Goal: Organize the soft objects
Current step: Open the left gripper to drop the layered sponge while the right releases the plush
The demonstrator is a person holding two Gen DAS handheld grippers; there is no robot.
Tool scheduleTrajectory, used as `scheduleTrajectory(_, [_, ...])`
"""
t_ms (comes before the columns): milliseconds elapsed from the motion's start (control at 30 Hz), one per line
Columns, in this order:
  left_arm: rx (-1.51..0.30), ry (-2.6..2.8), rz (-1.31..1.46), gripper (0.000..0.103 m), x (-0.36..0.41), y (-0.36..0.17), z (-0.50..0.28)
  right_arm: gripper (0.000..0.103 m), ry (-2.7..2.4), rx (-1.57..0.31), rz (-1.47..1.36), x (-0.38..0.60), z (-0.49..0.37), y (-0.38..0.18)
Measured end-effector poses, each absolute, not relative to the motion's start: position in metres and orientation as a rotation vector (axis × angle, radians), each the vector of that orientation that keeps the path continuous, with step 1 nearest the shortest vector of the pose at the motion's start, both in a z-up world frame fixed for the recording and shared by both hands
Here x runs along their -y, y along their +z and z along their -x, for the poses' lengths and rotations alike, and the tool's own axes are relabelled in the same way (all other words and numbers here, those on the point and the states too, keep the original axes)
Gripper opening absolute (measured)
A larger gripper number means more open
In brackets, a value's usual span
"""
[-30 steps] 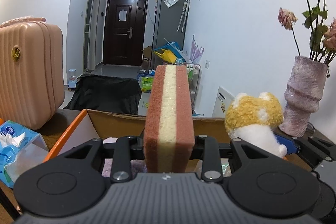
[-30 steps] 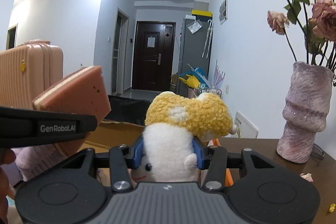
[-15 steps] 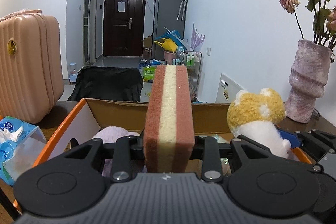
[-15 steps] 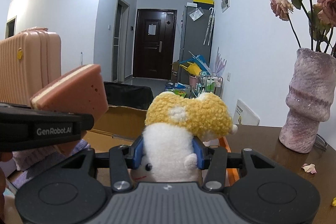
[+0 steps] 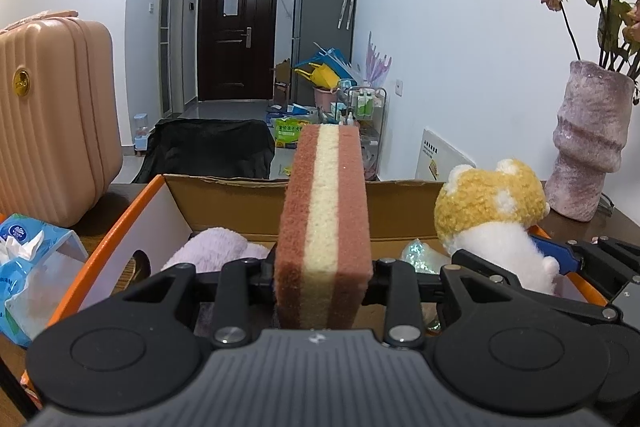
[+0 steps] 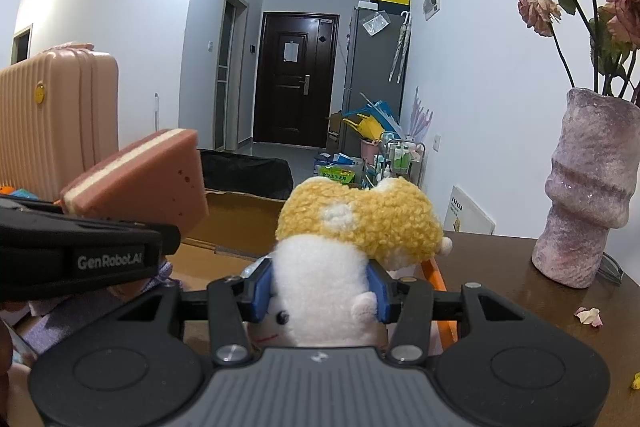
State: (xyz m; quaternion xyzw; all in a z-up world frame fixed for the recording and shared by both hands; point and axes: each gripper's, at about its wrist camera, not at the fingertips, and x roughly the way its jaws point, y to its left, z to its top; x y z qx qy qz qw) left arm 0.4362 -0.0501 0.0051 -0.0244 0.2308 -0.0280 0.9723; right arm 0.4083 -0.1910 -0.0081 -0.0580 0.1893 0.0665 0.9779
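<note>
A pink-and-cream sponge (image 5: 324,227) stands on edge between the pads of my left gripper (image 5: 322,279), above the open cardboard box (image 5: 224,195). The jaws are opening slightly, though the pads still press the sponge. My right gripper (image 6: 320,291) holds a yellow-and-white plush toy (image 6: 356,223) between its blue pads. Its jaws are opening a little too, and the pads still press the toy's white body. The toy (image 5: 492,215) hangs over the box's right end, beside the sponge (image 6: 148,183).
A lilac plush (image 5: 216,247) and a shiny crinkled item (image 5: 420,251) lie inside the box. A blue tissue pack (image 5: 28,259) and a pink suitcase (image 5: 52,115) stand to the left. A lilac vase (image 6: 588,187) with dried roses stands on the brown table at right.
Both views have tilted downward, so more of the box's inside shows, including the lilac plush. The sponge and the plush toy stay gripped in much the same places.
</note>
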Motion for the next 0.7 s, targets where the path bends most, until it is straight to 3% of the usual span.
scheduleTrajectory(167, [-0.448, -0.056, 0.072, 0.051, 0.047, 0.006, -0.433, 0.055, 0.129, -0.38, 0.105, 0.192, -0.408, -0.008])
scheduleTrajectory(333, [-0.421, -0.042, 0.082, 0.079, 0.046, 0.009, -0.43, 0.074, 0.125, -0.375, 0.092, 0.195, -0.405, -0.007])
scheduleTrajectory(533, [-0.408, -0.02, 0.099, 0.1, 0.045, 0.011, -0.429, 0.093, 0.107, -0.347, 0.092, 0.195, -0.401, -0.006])
scheduleTrajectory(700, [-0.403, -0.011, 0.1, 0.102, 0.046, 0.011, -0.428, 0.098, 0.107, -0.319, 0.101, 0.193, -0.396, -0.005])
